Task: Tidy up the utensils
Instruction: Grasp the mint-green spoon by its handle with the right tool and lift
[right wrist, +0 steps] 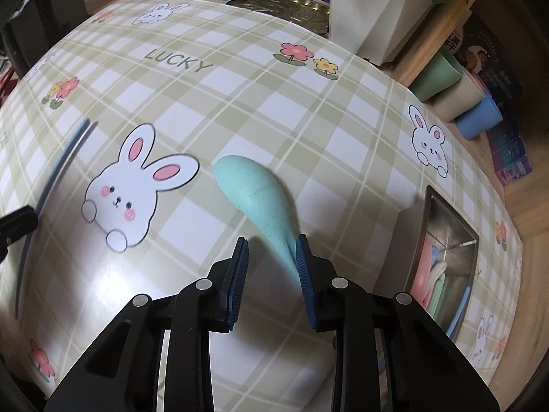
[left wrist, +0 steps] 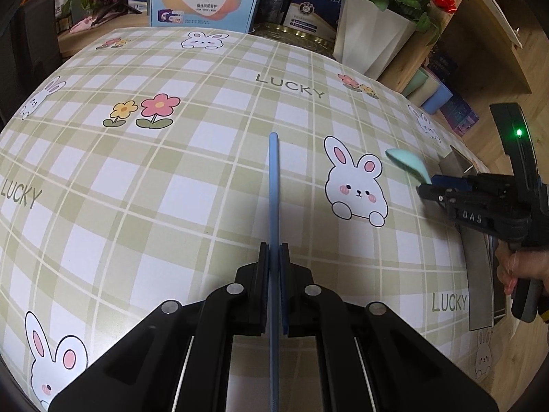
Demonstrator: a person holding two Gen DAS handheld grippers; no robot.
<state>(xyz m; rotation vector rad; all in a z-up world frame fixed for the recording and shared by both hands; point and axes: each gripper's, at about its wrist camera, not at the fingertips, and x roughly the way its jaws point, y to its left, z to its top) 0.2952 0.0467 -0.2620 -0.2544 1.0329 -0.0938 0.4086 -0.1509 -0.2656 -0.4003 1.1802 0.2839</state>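
Pointing level over the checked tablecloth (left wrist: 137, 178), the left gripper (left wrist: 274, 257) clamps a thin blue utensil (left wrist: 273, 189); the right gripper (right wrist: 271, 257), fingers apart, touches a mint spoon (right wrist: 257, 199).

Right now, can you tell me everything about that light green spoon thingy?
The mint spoon is pale blue-green, matte and faintly speckled, plastic by its look. We see the rounded back of its bowl, narrowing to a handle whose end is hidden. It lies slantwise over the checked tablecloth, bowl pointing away, beside a printed bunny. The handle rests against one blue pad of the right gripper, whose jaws stand wide apart, not squeezing it. Whether the bowl touches the cloth is unclear.
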